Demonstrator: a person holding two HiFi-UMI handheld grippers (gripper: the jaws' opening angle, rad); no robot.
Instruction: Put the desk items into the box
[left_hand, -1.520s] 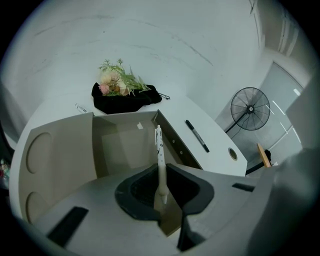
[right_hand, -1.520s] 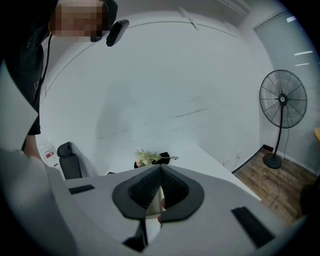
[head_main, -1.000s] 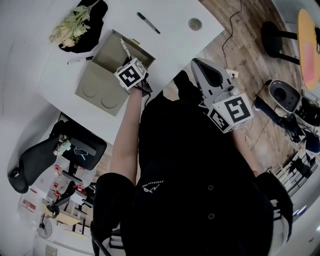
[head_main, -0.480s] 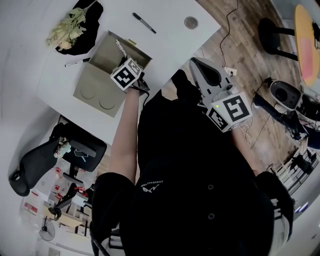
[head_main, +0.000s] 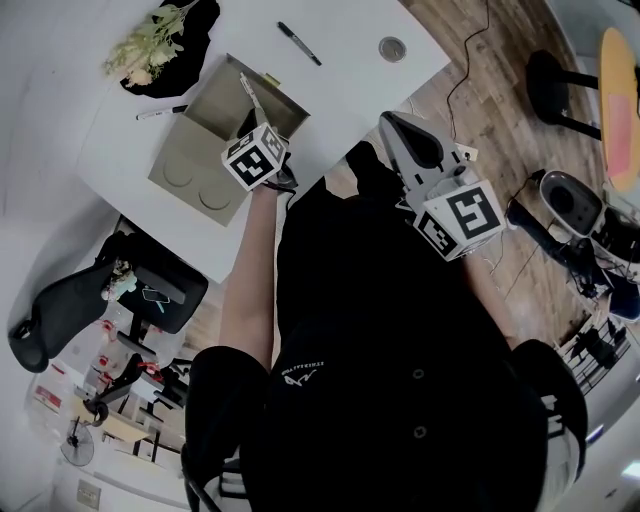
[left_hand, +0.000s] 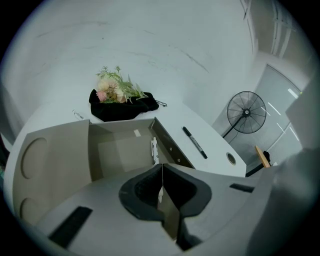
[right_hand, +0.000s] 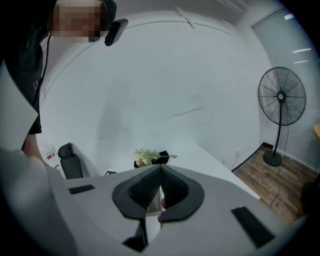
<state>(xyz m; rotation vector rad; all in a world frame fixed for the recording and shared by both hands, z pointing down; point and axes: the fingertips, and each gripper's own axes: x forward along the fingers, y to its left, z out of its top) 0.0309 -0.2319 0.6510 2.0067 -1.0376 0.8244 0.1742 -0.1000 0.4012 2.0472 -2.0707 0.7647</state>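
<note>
Left gripper (left_hand: 161, 170), right gripper (right_hand: 160, 186): jaws pressed together, empty. Risk: pen (left_hand: 154, 149) leaning on box (left_hand: 169, 146) wall tips out if knocked

The box (head_main: 212, 108) stands at the near edge of the desk (head_main: 340, 30), its lid (head_main: 188, 172) folded out to the left. A pen (head_main: 248, 95) leans inside against its right wall. Right of the box lies a marker (head_main: 299, 43), with a grommet (head_main: 392, 48) beyond it toward the right edge. Behind the box, at the far edge, flowers (head_main: 148, 52) lie on a cloth (head_main: 192, 22). A second marker (head_main: 160, 113) lies behind the lid.
</note>
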